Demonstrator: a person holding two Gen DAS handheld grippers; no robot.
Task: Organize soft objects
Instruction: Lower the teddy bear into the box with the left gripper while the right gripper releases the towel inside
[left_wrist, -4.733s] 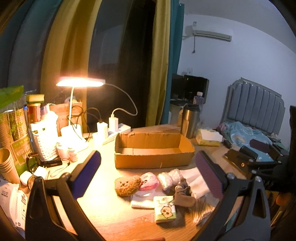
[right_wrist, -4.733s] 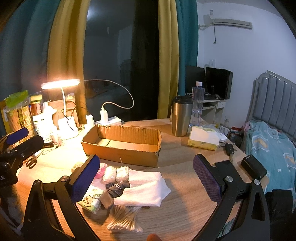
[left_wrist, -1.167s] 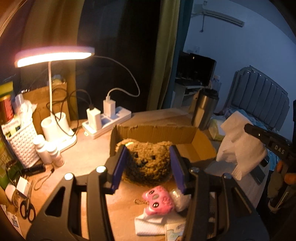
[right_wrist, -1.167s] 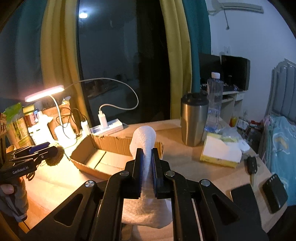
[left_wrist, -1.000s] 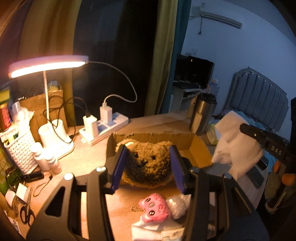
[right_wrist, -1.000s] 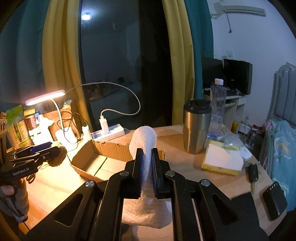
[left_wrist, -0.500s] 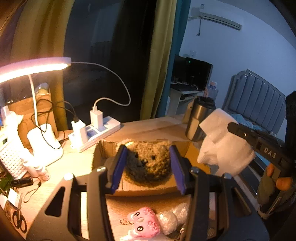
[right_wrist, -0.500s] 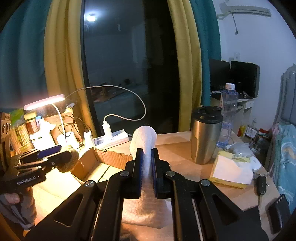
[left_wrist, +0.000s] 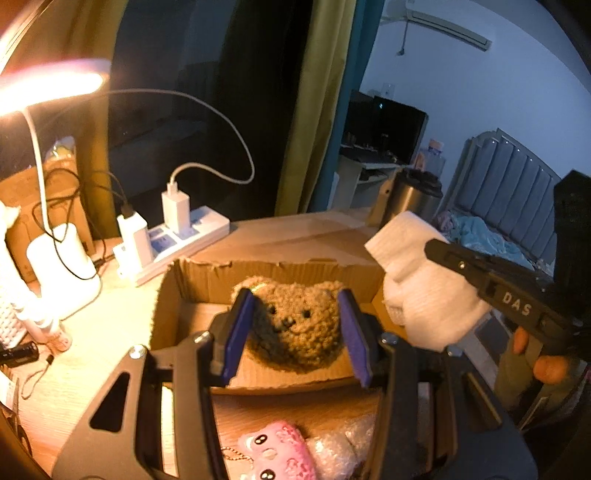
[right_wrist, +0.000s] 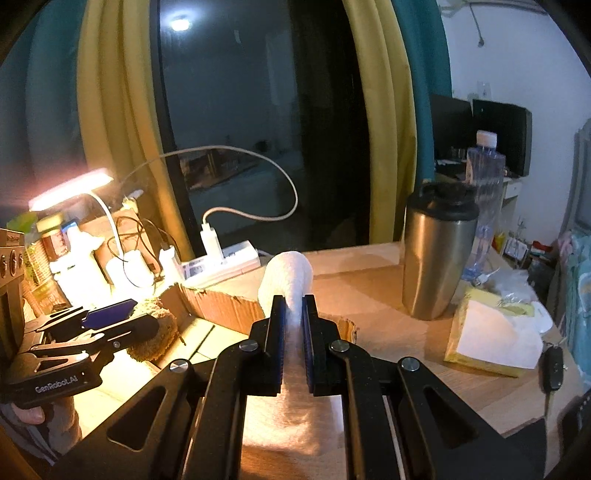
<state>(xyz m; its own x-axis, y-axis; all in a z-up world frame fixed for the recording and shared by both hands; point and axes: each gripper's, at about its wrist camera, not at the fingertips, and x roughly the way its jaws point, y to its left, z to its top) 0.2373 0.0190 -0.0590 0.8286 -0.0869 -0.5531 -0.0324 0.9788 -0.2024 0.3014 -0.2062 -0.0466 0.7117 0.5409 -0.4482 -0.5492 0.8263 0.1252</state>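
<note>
My left gripper (left_wrist: 295, 328) is shut on a brown fuzzy bear plush (left_wrist: 295, 325) and holds it over the open cardboard box (left_wrist: 199, 280). My right gripper (right_wrist: 293, 332) is shut on a folded white towel (right_wrist: 290, 280), held above the box's right end (right_wrist: 221, 308). The towel also shows in the left wrist view (left_wrist: 424, 291), hanging from the right gripper (left_wrist: 402, 247). The left gripper with the plush shows in the right wrist view (right_wrist: 140, 325). A pink plush (left_wrist: 277, 458) and bubble-wrapped bundles (left_wrist: 343, 450) lie on the table in front of the box.
A lit desk lamp (left_wrist: 48, 85), a power strip with chargers (left_wrist: 173, 240) and cables stand behind the box. A steel tumbler (right_wrist: 436, 258), a water bottle (right_wrist: 484, 206), a tissue pack (right_wrist: 491, 339) and a car key (right_wrist: 552, 369) sit to the right.
Both grippers have moved forward over the box, carrying the plush and the towel. The plush now hangs lower inside the box opening.
</note>
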